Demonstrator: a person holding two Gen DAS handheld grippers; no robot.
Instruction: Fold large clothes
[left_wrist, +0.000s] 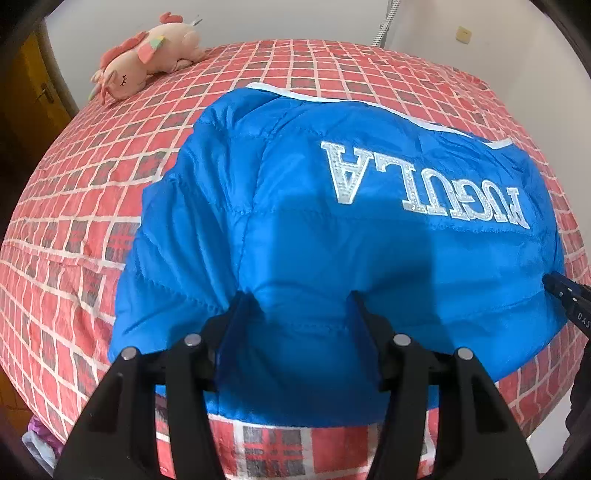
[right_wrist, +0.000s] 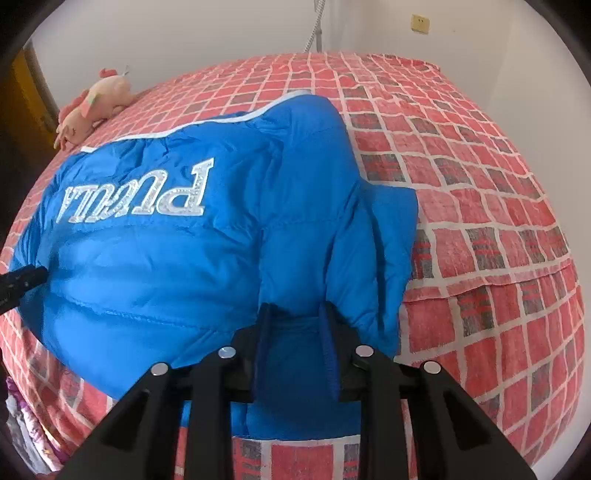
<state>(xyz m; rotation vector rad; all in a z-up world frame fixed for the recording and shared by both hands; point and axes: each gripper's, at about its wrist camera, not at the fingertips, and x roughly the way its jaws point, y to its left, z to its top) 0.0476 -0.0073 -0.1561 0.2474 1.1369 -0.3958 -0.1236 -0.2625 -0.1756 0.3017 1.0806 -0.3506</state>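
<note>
Red checked bedspread (left_wrist: 74, 192) fills the room's bed, and the blue puffer jacket (left_wrist: 332, 221) lies spread directly ahead of both claws. Left gripper (left_wrist: 299, 299) is clamped on the near hem; right gripper (right_wrist: 293, 308) pinches a bunched fold likewise, probably to lift that edge over together. One jacket, two claws, one plush toy (left_wrist: 147, 55) far beyond.

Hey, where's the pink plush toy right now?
The pink plush unicorn lies at the far left corner of the red plaid bed, beyond the blue puffer jacket, upper left in both wrist views.
</note>
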